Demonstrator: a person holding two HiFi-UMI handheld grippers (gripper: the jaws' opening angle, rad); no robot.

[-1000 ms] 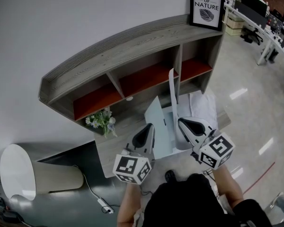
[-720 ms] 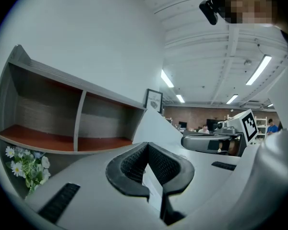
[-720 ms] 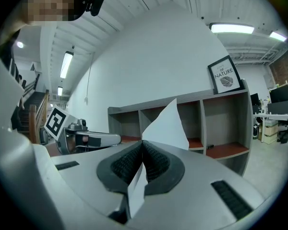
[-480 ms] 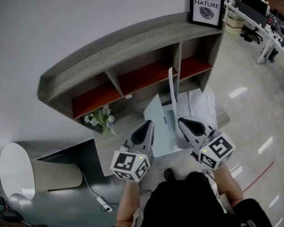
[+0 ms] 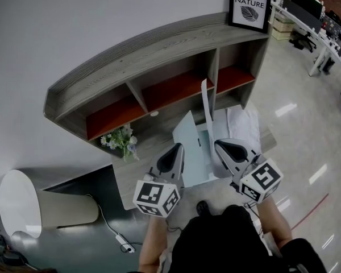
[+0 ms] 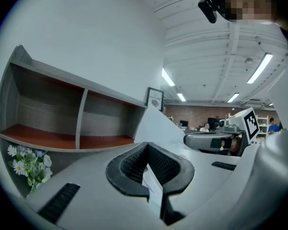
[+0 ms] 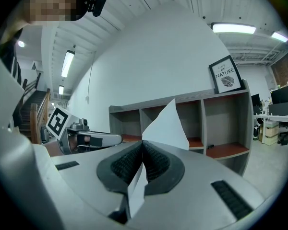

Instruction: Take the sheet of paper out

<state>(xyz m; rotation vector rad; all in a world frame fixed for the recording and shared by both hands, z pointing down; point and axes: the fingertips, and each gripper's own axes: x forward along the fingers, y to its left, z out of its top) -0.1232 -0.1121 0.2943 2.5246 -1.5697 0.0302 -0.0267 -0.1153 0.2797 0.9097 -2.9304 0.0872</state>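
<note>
While you hold both arms in over the grey wooden worktop, each hand-held gripper is clamped shut on paper. Your left hand-held gripper pinches the edge of the pale blue-grey flat folder, which spreads out ahead of its jaws and to their right, filling the space between your two hands. Your right hand-held gripper grips the white sheet of paper; the sheet stands almost upright, rising from those jaws to a pointed corner above and ahead of them. Beyond both sets of jaws stands the grey wooden shelf unit with red-orange shelves. A small bunch of white flowers sits to the left of your left hand-held gripper, near the shelf unit's foot.
</note>
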